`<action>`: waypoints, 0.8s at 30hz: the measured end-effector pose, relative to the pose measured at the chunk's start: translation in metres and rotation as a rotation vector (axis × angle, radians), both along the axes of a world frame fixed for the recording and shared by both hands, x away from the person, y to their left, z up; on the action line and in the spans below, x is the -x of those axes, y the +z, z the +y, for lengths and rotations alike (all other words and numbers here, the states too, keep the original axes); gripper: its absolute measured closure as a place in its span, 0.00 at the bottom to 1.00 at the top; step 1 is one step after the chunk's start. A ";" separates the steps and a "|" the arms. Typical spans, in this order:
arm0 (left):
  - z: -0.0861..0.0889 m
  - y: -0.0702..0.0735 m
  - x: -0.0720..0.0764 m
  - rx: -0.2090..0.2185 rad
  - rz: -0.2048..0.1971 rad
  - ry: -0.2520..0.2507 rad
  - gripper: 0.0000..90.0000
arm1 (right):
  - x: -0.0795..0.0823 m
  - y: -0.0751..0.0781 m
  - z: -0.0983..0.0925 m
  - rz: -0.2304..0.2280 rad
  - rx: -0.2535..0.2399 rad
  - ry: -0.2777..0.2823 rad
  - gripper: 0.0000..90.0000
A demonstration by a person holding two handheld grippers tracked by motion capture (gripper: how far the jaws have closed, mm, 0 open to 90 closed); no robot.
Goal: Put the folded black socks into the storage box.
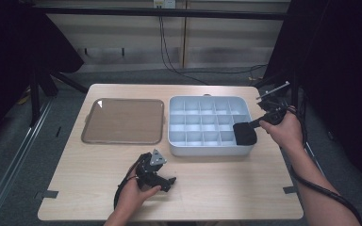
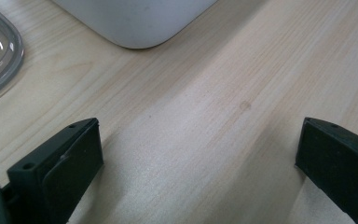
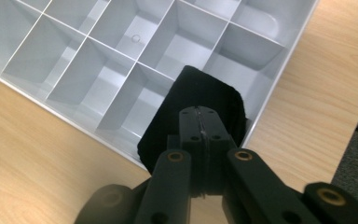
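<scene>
The right gripper [image 3: 200,126], fingers pinching the black cloth [image 3: 186,107], hangs it over the divided tray's [image 1: 179,147] lower-right corner compartment.

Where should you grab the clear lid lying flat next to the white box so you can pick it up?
Grab the clear lid by its raised rim, best at the near edge facing the left hand-held gripper. It lies flat on the table, so only the rim gives the jaws something to pinch. Come in low from the near side, one jaw over the rim and one under.
</scene>
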State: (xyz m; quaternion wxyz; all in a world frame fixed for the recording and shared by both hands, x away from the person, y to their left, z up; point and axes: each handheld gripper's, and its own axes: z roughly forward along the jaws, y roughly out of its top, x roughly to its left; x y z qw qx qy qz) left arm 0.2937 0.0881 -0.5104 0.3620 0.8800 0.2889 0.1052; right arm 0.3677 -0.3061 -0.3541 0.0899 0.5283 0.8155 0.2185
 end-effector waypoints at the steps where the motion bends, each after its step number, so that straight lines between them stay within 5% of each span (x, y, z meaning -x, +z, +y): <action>1: 0.000 0.000 0.000 0.003 0.000 0.000 0.00 | -0.001 0.000 0.001 0.001 0.003 0.000 1.00; 24: 0.000 0.000 0.000 0.003 0.000 -0.001 0.00 | -0.019 -0.013 0.019 0.130 0.106 0.068 1.00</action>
